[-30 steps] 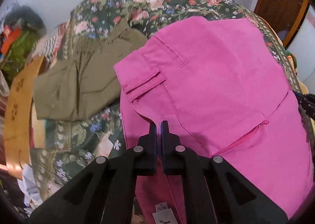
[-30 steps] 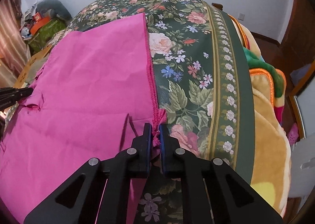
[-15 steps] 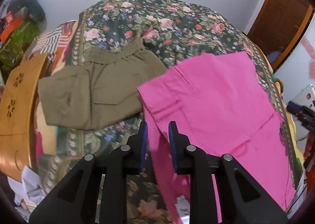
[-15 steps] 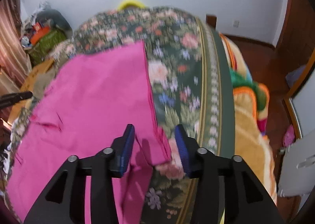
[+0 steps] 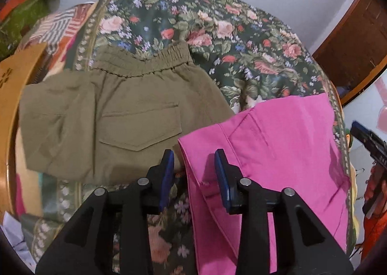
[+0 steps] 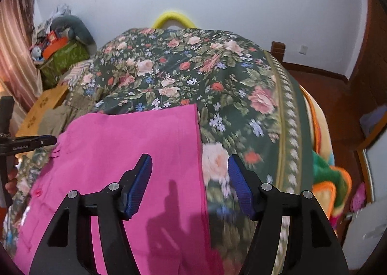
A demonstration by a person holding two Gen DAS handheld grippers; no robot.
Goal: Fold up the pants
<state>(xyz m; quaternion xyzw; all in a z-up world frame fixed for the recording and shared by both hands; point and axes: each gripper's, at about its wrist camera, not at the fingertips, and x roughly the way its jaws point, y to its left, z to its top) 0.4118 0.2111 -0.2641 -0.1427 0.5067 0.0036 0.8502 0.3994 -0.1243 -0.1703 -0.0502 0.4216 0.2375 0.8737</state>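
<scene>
Both your left gripper (image 5: 194,161) and right gripper (image 6: 189,166) have let go, wide and lifted, pink pants (image 5: 278,154) at five o'clock beside olive shorts (image 5: 116,115); regrasp carelessly and you'll snag those.

Floral bed (image 5: 217,40) carries pink pants (image 5: 278,141), olive pants (image 5: 116,115).

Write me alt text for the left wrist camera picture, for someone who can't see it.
The open left tool hangs over the near left edge of folded pink pants lying on a floral bedspread. Folded olive pants with an elastic waistband lie to their left, and the right tool shows at the far right edge.
</scene>
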